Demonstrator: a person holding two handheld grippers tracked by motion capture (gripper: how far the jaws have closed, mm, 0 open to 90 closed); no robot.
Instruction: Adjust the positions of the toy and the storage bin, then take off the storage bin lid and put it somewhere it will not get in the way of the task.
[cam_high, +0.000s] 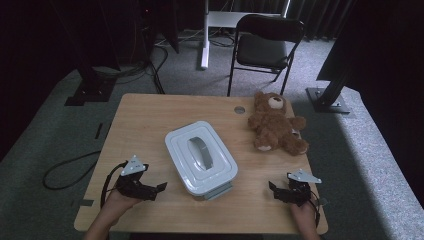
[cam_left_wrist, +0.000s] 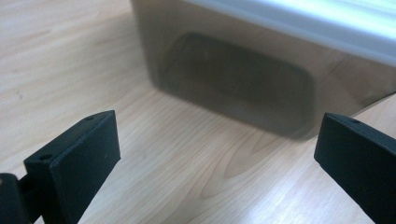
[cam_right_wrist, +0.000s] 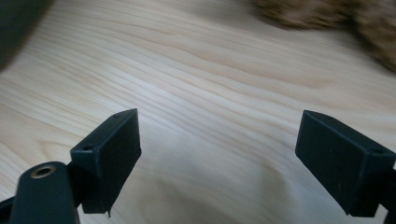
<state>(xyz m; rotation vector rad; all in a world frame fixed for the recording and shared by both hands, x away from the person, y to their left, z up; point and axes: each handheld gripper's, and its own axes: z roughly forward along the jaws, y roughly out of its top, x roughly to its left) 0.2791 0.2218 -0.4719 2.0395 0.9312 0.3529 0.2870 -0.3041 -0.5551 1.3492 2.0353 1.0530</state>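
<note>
A lidded grey plastic box (cam_high: 201, 156) sits in the middle of the wooden table (cam_high: 150, 115), its lid having a raised handle. A brown teddy bear (cam_high: 273, 124) lies at the back right. My left gripper (cam_high: 159, 188) rests near the front left edge, open, jaws pointing at the box's near side wall (cam_left_wrist: 243, 88) a short way off. My right gripper (cam_high: 272, 189) sits at the front right, open over bare wood, with the bear's blurred fur (cam_right_wrist: 327, 18) ahead of it. Nothing is between either pair of jaws.
A black folding chair (cam_high: 265, 47) stands on the carpet behind the table. A small round grommet (cam_high: 240, 109) is set in the tabletop near the bear. Cables and dark stand legs lie on the floor at the left and right.
</note>
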